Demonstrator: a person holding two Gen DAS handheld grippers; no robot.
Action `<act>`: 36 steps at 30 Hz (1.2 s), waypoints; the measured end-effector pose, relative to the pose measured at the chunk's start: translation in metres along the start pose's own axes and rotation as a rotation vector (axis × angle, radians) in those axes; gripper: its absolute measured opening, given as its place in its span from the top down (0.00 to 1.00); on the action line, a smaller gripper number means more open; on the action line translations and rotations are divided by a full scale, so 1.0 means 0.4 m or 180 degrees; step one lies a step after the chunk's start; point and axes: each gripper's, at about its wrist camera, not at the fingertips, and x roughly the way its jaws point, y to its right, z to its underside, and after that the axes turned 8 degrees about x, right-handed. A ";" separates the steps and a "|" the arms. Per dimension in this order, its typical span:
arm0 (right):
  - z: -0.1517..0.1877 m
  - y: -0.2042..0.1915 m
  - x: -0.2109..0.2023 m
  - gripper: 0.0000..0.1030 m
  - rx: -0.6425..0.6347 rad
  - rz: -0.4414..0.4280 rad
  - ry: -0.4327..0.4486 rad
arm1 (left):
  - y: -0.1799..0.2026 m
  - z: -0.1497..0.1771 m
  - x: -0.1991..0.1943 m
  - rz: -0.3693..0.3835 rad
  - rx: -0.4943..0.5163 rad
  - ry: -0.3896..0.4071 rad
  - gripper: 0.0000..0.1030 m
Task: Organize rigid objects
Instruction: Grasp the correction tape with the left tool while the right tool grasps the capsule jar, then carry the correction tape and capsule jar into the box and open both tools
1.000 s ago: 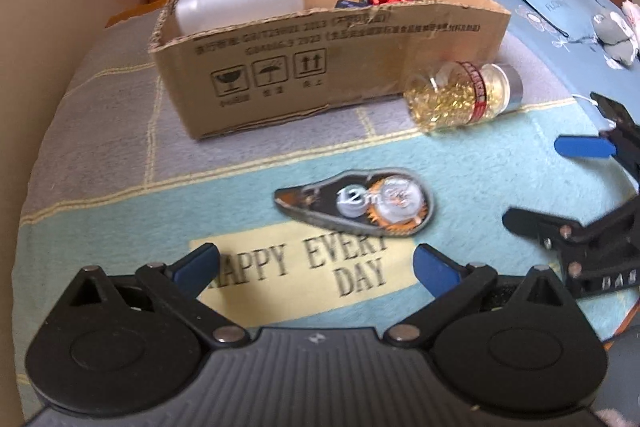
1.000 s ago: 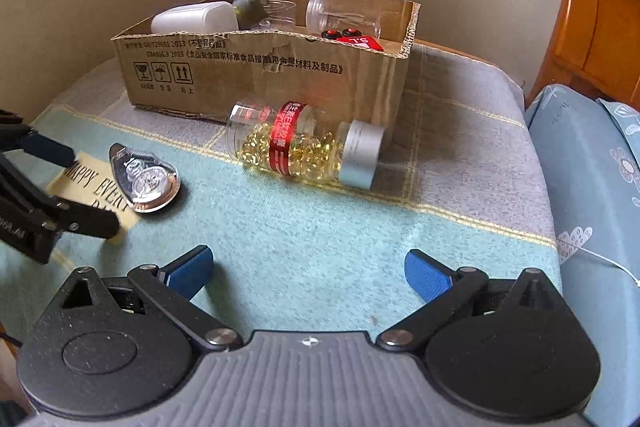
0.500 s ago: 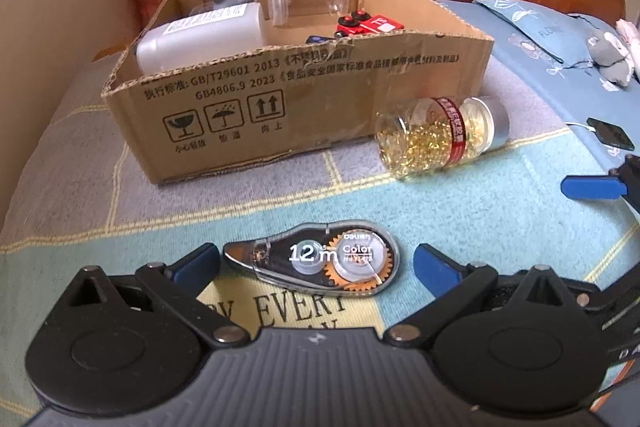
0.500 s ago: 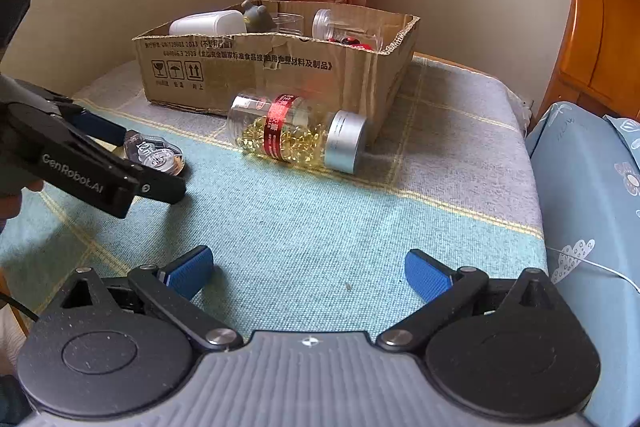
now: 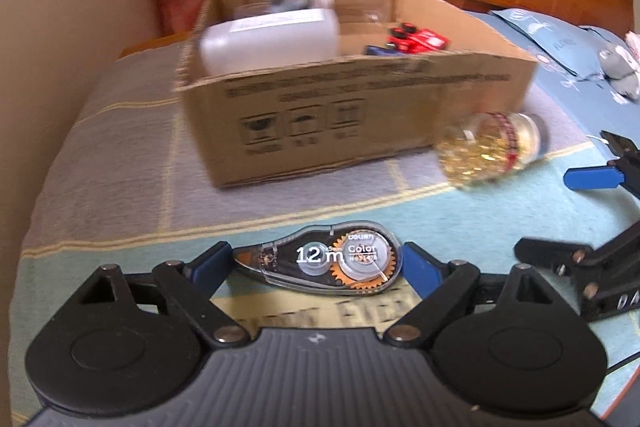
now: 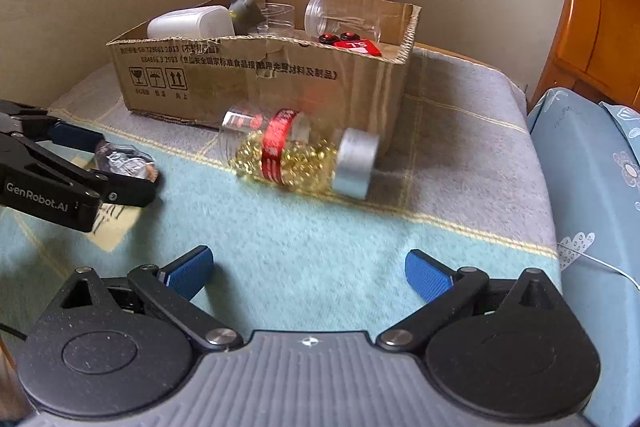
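Our left gripper [image 5: 316, 261] is closing around the tape dispenser [image 5: 324, 261] lying flat on the desk [image 5: 120, 195], pads not yet pressing. It looks light, stiff and slick; we'd pinch its narrow ends. Our right gripper [image 6: 308, 273] hangs released.

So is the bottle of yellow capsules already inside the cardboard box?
No, the capsule bottle lies on its side on the blanket in front of the cardboard box, outside its wall.
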 end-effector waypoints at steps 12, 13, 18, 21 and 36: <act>-0.090 -0.041 0.050 0.00 0.0331 0.0068 0.0047 | -0.043 0.011 0.001 0.0050 0.0028 0.0021 0.13; -0.096 -0.046 0.056 0.00 0.0345 0.0107 0.0047 | -0.045 0.010 0.002 0.0057 0.0030 0.0019 0.13; -0.126 -0.063 0.087 0.00 0.0406 0.0327 -0.0027 | -0.050 0.003 0.007 0.0081 0.0048 0.0005 0.13; -0.136 -0.074 0.099 0.00 0.0381 0.0420 -0.0056 | -0.052 0.000 0.009 0.0089 0.0048 -0.0004 0.13; -0.154 -0.054 0.051 0.06 0.0044 0.0168 -0.0159 | -0.053 -0.047 -0.042 0.0248 0.0270 -0.0006 0.13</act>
